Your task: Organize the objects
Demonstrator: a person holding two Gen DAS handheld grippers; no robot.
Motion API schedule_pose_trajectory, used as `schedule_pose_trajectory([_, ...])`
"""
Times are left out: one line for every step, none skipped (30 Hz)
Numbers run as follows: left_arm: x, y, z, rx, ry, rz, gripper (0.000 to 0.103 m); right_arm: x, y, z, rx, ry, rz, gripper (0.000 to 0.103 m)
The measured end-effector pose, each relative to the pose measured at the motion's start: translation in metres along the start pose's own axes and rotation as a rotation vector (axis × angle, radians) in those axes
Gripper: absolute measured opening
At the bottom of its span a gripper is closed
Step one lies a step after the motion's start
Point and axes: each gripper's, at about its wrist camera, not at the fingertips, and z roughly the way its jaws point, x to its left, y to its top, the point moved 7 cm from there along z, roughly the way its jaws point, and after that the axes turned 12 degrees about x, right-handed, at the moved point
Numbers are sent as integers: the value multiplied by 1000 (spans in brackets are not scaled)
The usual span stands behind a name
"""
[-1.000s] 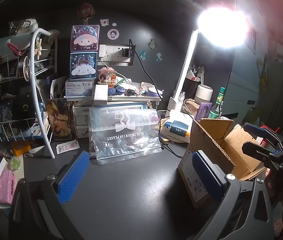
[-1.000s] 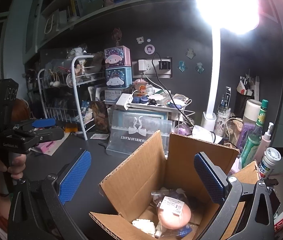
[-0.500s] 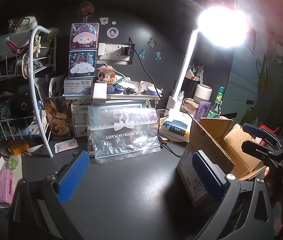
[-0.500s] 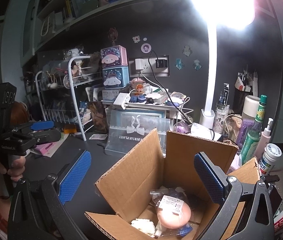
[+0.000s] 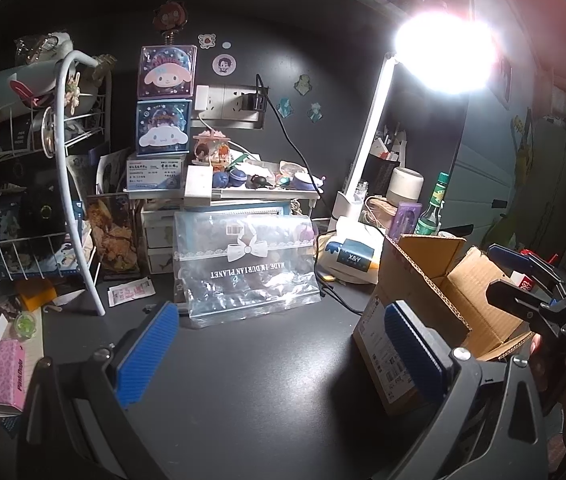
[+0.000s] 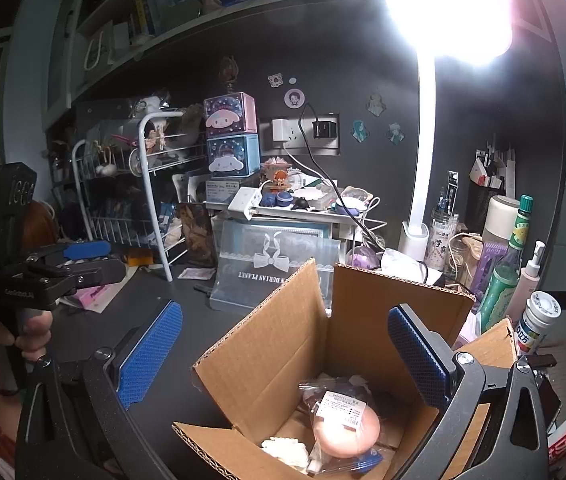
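Left gripper (image 5: 283,354): jaws wide apart, empty, over bare tabletop (image 5: 251,364). Right gripper (image 6: 285,354): jaws wide apart, empty, above the open cardboard box (image 6: 363,320). The bagged pink egg-shaped item (image 6: 347,426) lies on the box floor, long axis left-right. Clear zip bag (image 5: 247,268) stands far centre.

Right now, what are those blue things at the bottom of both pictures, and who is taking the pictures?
Those blue things are the soft pads of two grabbing tools. A person holds one tool in each hand, and each tool carries its own camera.

The left gripper looks across a dark desk at a clear plastic bag. Its camera also sees the other tool off to the right.

The right gripper hangs over an open cardboard box. Inside lies a pink ball in plastic wrap.

Both tools are open and hold nothing. A bright lamp shines above.
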Motion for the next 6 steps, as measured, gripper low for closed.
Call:
schedule_pose_trajectory([0, 0, 0, 1, 0, 0, 102, 0, 0, 0, 0, -2, -2, 103])
schedule_pose_trajectory([0, 0, 1, 1, -2, 0, 102, 0, 1, -1, -1, -1, -4, 103])
schedule_pose_trajectory([0, 0, 1, 1, -3, 1, 102, 0, 1, -1, -1, 2, -2, 103])
schedule_pose_trajectory([0, 0, 1, 0, -2, 3, 102, 1, 1, -1, -1, 3, -1, 103])
schedule_pose_trajectory([-1, 0, 1, 0, 0, 5, 102, 1, 1, 0, -1, 7, -3, 103])
schedule_pose_trajectory([-1, 0, 1, 2, 3, 7, 102, 1, 2, 0, -1, 10, -4, 103])
